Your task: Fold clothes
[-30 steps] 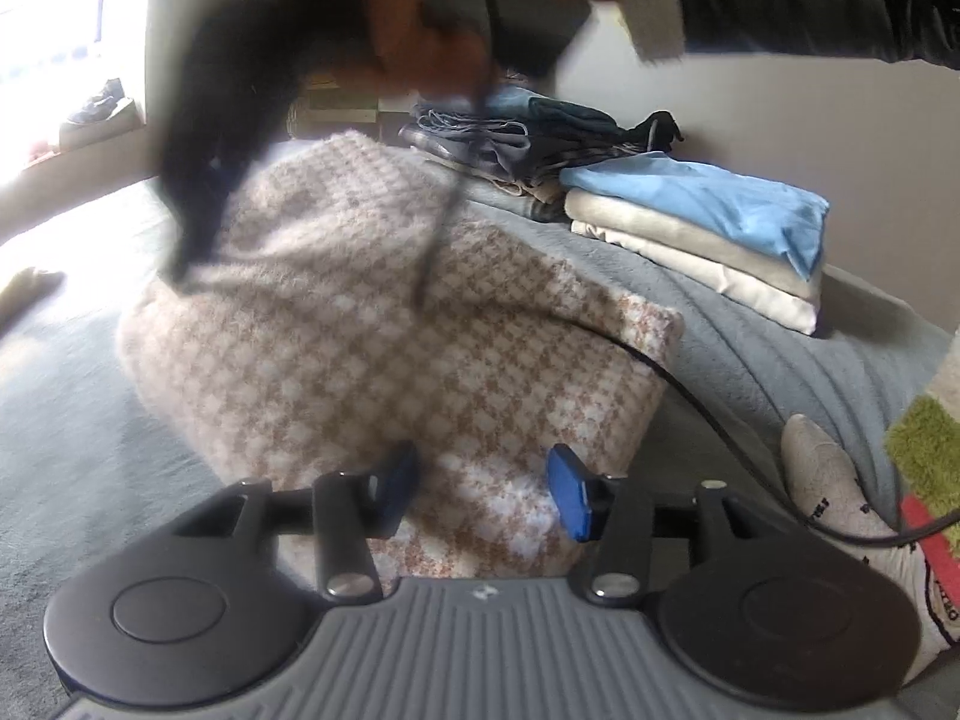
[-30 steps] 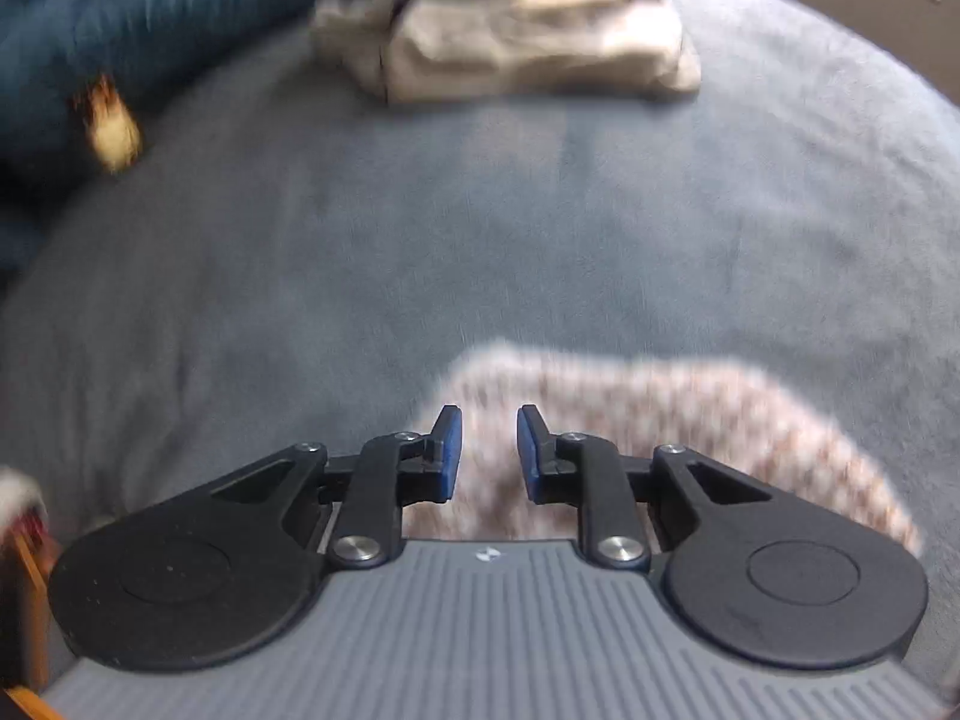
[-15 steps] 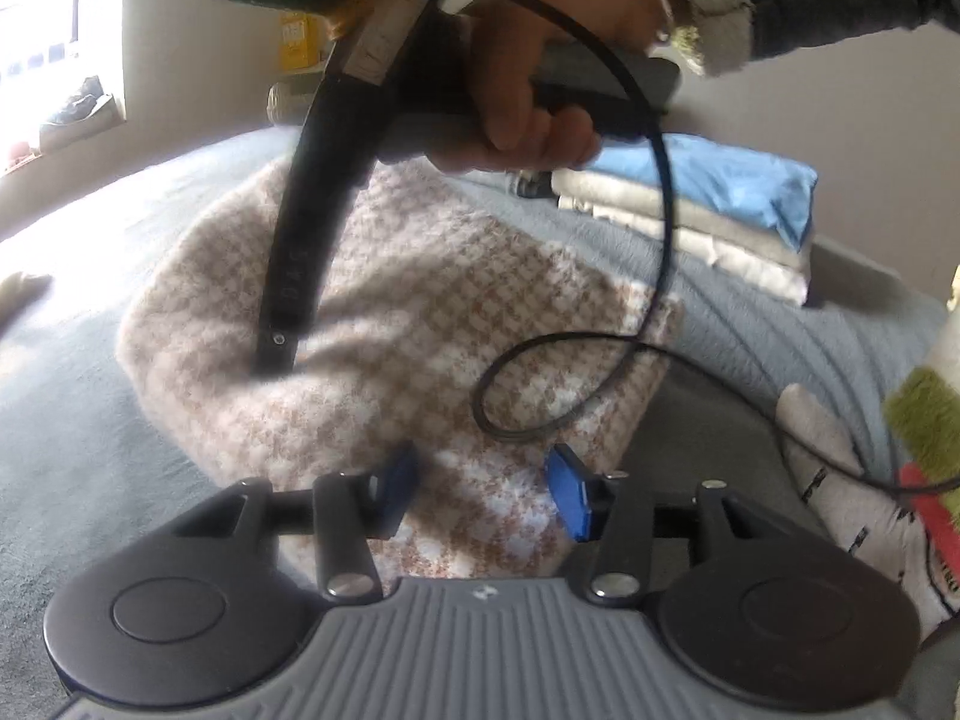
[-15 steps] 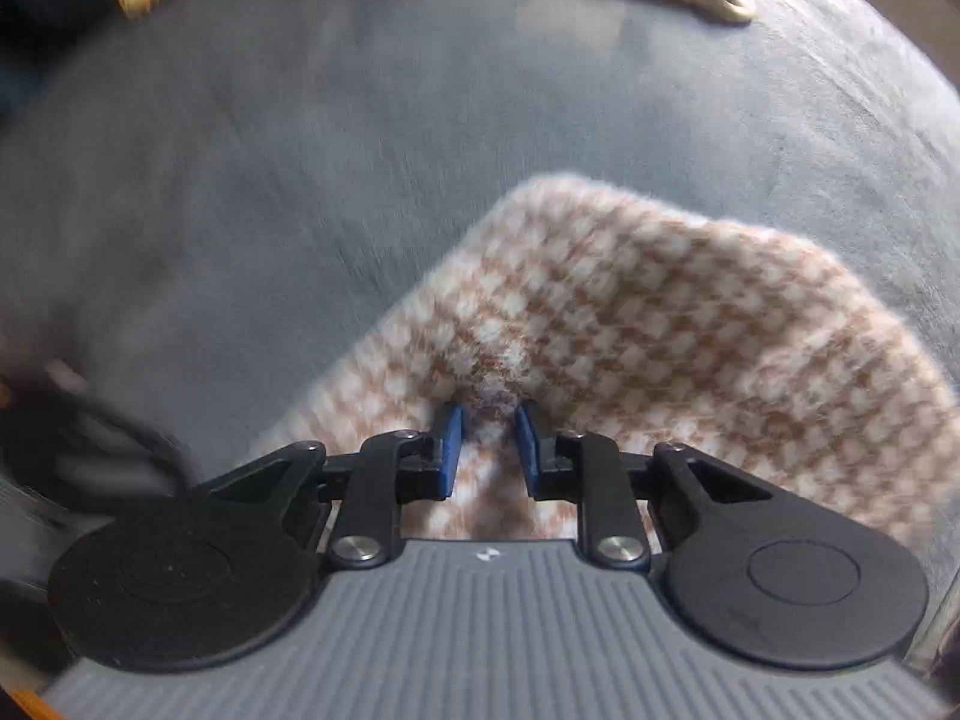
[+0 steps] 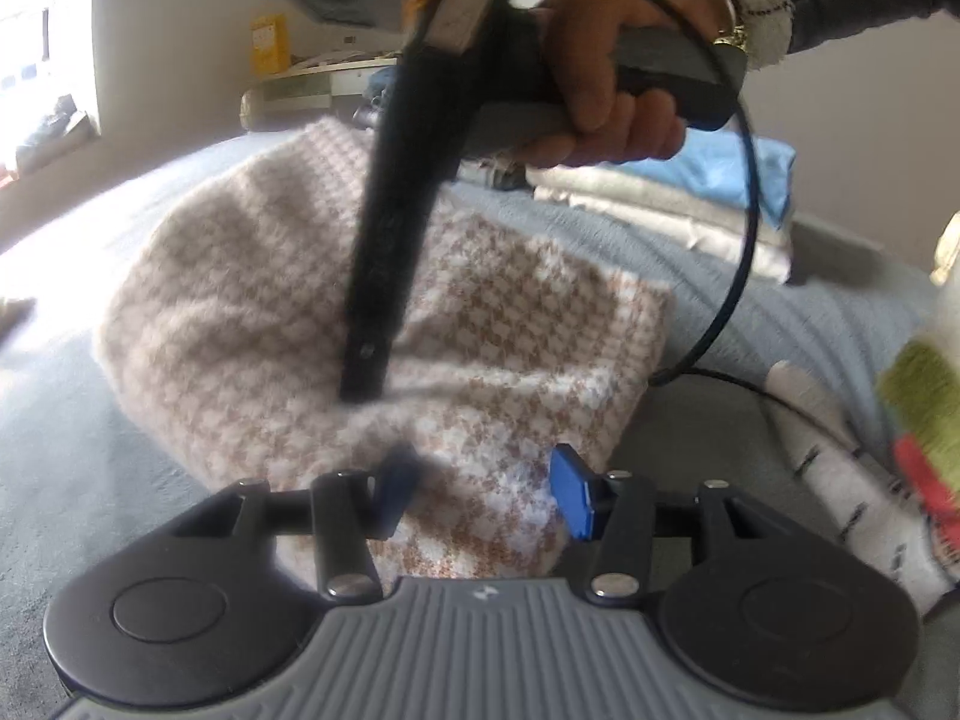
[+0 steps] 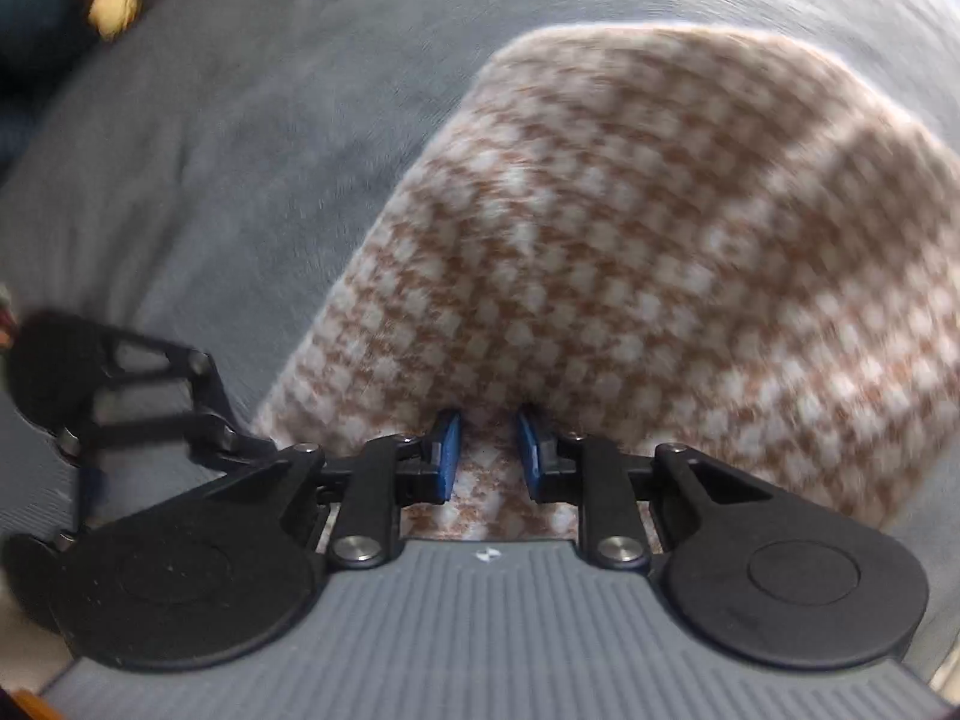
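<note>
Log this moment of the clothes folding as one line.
step: folding checked sweater | right gripper: pinching a ridge of the sweater | left gripper: open, over its near edge | surface: grey blanket

The checked sweater (image 5: 252, 300) is a fuzzy brown-and-cream knit, soft and matt, lying on a bed (image 6: 228, 138) covered in grey-blue napped cloth. Each tool (image 6: 487, 450) is matt black plastic with bright metal rivets and smooth blue pads

The folded sweater (image 5: 384, 312) lies on the bed (image 5: 120, 480), with a stack of folded clothes (image 5: 708, 204) behind it to the right (near the wall). The right gripper (image 6: 487, 450) stands on the sweater's near part, the left gripper (image 5: 480, 492) at its near edge, and a sock (image 5: 840, 468) lies to the sweater's right.
</note>
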Demonstrator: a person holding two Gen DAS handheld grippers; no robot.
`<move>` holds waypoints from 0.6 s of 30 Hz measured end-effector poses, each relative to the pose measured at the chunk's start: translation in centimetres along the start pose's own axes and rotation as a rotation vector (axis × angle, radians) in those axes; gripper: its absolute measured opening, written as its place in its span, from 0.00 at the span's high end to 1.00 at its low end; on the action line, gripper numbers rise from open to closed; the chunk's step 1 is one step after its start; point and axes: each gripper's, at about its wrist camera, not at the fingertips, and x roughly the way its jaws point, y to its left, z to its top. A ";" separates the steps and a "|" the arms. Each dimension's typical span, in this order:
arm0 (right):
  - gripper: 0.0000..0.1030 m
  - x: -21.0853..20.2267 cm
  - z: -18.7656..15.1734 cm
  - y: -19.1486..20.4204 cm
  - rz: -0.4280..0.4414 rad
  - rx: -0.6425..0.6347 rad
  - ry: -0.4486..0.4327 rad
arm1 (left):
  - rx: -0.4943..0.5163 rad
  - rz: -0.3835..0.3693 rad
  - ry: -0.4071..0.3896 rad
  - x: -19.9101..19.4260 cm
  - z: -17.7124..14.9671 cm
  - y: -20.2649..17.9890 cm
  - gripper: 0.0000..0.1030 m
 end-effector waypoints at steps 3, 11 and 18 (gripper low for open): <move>0.79 -3.4 0.1 -1.1 0.002 0.052 0.020 | -0.089 -0.086 -0.010 -1.8 0.8 2.5 0.52; 0.78 -10.3 3.0 -7.6 -0.089 0.162 -0.133 | -0.230 -0.154 -0.079 -2.9 6.6 11.3 0.51; 0.78 -11.6 0.9 -10.2 -0.086 0.278 -0.234 | -0.134 -0.031 -0.061 1.0 11.3 13.1 0.52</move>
